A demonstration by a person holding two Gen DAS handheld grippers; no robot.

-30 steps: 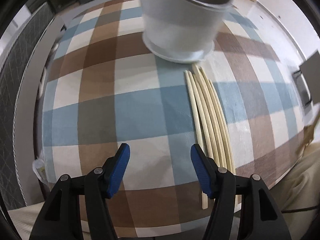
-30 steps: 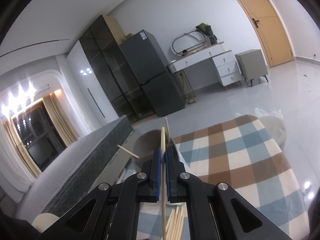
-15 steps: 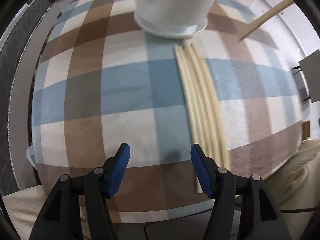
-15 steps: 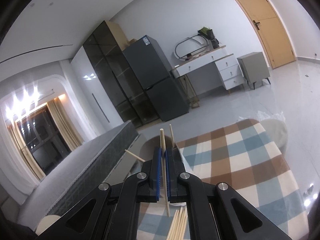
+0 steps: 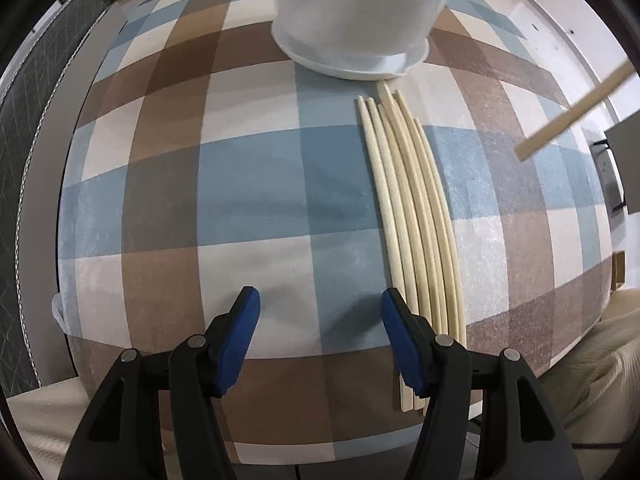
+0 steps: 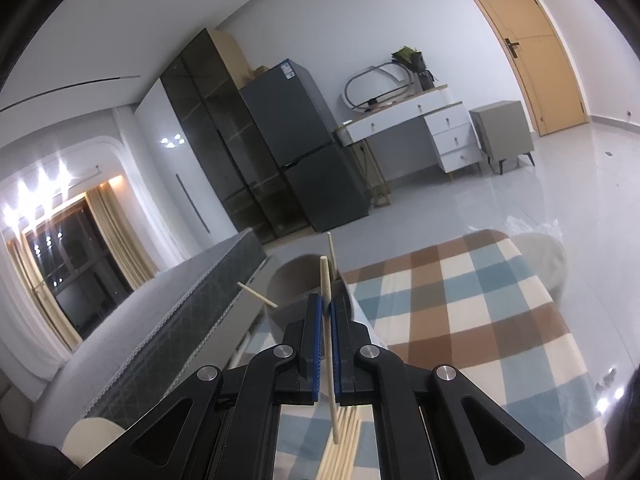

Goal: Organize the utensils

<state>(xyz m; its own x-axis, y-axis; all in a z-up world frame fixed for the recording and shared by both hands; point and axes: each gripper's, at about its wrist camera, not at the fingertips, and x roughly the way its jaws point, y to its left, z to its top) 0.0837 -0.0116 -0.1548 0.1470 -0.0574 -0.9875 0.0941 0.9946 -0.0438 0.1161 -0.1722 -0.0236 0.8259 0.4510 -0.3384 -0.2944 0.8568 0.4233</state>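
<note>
Right tool (image 6: 325, 312) pinches chopstick (image 6: 329, 344) before cup (image 6: 292, 280) holding chopsticks.

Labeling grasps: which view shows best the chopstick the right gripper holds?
Right wrist: the held chopstick runs between the right gripper's shut fingers, both ends visible. Left wrist shows only one blurred end in the air at the right edge, with no grip visible.

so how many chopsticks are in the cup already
2: one chopstick leans out left of the cup, another chopstick stands just behind the held stick in the right gripper. More may be hidden.
</note>
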